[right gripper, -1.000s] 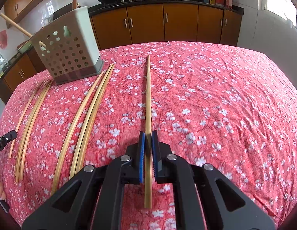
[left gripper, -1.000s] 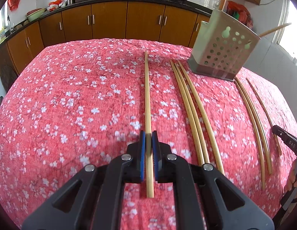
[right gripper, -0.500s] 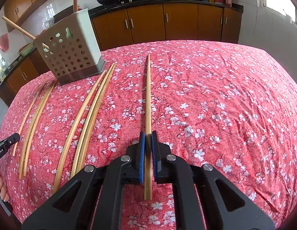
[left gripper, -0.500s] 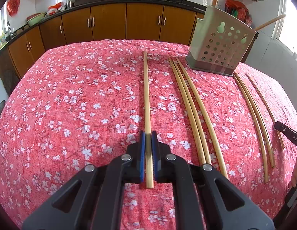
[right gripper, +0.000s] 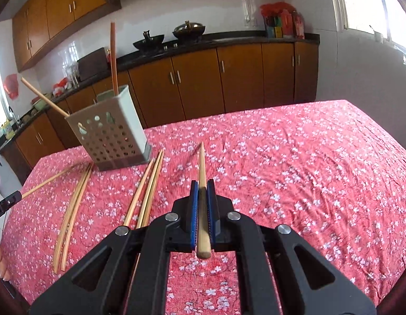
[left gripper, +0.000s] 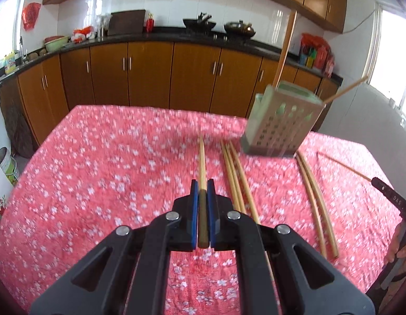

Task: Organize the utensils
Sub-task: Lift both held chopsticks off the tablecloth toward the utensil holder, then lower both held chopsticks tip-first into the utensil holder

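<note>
Each view shows its own tool pinching one chopstick lengthwise between blue pads: the left tool [left gripper: 202,191] grips a chopstick [left gripper: 202,162], the right tool [right gripper: 202,191] another chopstick [right gripper: 202,168], both raised off the red floral surface [right gripper: 294,173]. Loose chopsticks [left gripper: 235,173] lie beside the perforated holder [right gripper: 111,136]. Only the right view shows that surface's empty right half; only the left shows the sink-side counter [left gripper: 32,55].
</note>
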The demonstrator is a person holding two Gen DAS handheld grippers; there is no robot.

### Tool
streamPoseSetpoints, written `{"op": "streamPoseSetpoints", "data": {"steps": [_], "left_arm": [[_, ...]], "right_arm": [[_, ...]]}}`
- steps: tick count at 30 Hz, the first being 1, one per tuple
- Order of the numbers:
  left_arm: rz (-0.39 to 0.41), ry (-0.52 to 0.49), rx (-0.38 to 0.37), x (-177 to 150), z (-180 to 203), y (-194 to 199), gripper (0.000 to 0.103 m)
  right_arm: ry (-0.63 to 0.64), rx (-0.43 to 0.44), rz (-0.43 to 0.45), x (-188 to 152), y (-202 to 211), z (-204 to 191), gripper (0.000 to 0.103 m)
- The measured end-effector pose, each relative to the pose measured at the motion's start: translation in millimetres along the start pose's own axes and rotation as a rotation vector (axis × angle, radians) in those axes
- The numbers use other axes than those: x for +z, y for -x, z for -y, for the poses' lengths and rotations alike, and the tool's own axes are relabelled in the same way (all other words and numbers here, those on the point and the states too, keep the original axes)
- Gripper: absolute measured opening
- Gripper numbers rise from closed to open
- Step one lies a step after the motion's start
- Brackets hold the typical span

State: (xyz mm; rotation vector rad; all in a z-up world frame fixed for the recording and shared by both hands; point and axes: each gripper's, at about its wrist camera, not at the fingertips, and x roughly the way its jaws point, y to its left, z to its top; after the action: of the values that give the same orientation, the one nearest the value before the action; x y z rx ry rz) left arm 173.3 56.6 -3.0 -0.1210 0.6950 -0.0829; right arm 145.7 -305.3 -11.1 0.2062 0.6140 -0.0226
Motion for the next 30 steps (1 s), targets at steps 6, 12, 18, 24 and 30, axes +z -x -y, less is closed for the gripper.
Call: {"op": "streamPoseSetpoints", "data": {"steps": [6,12,18,24,30], "left_arm": [[0.111,-0.012,-0.011,40,7,29,0.008],[0.174,-0.01,-0.011,66,10,45,0.008],[0.196,-0.014,-0.012,74,14,52,0.008],[0.243,-0.013,-0.059,89,28,71,0.008],[0.344,-0.033,-0.098,117,55,92,0.008]], "right_arm": [[-0.021,0.02,0.139,31,26,0,0.008],[-0.031,0.037,0.198,54,38,-2,0.008],[-0.021,0.055,0.218,60,42,-11,0.008],[-0.04,0.147,0.284,83,61,-24,0.008],[-0.038,0.248,0.387,110,83,-48,0.008]]}}
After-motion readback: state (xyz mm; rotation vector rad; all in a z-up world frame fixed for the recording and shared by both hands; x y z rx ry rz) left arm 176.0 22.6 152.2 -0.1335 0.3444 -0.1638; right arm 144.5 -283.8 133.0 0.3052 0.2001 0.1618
